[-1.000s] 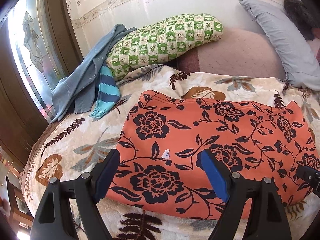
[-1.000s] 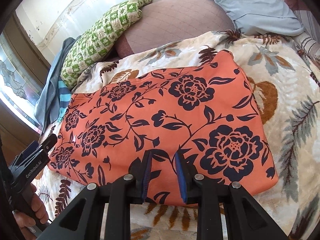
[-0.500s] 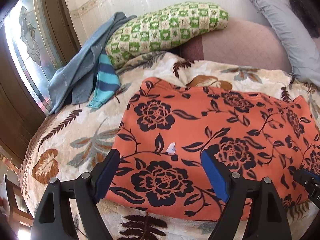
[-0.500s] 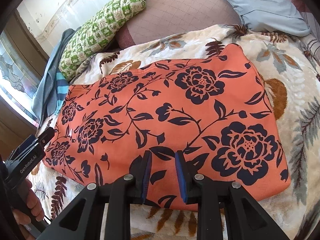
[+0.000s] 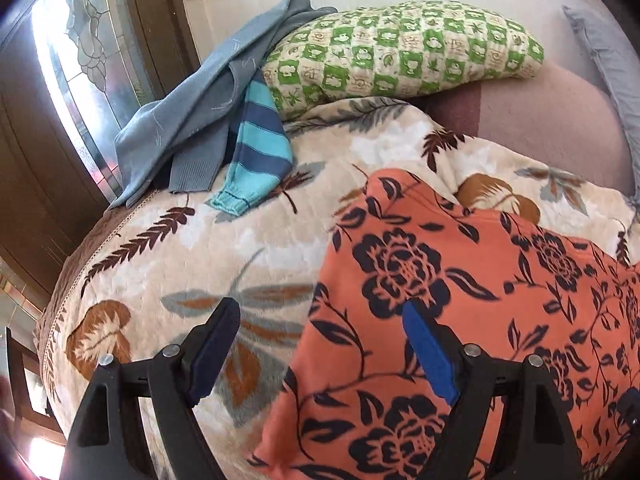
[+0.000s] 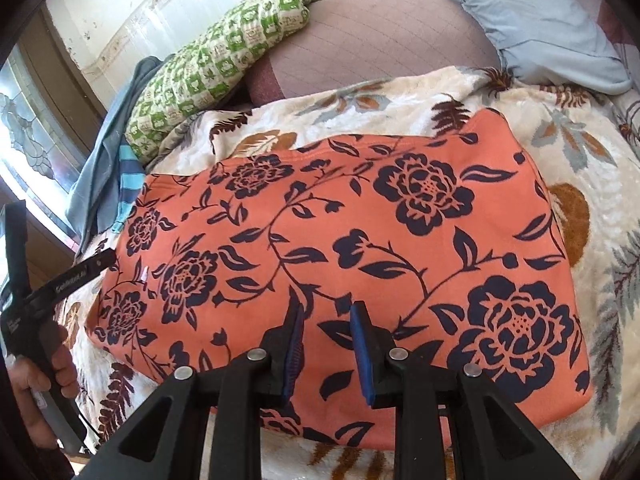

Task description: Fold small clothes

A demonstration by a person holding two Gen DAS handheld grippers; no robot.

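Orange floral garment [image 6: 360,240] lies spread flat on the leaf-print blanket [image 6: 600,184], already doubled into a broad rectangle by the look of its thick near edge.

We note the change: a second ago our left gripper [image 5: 320,344] sat squarely over the cloth, near a small white tag; now it has slid toward the garment's left side, so that its left finger hangs over bare blanket and its right finger over orange fabric. Its jaws are spread wide, with nothing between the pads. We read this as lining up on the left edge for the next fold.

Our right gripper [image 6: 326,344] has barely shifted. Its jaws stand narrow with a gap between the pads, hovering over the near edge; we see no fabric pinched.

Hard to make out: whether either set of fingertips touches the cloth. In the right wrist view a hand [image 6: 44,392] holds the left gripper's handle at the frame edge. Striped sleeve [image 5: 256,148] and grey-blue top [image 5: 192,112] wait beside the green checked pillow [image 5: 400,48], partly buried under one another. The garment's near left corner is cut off in the left view.
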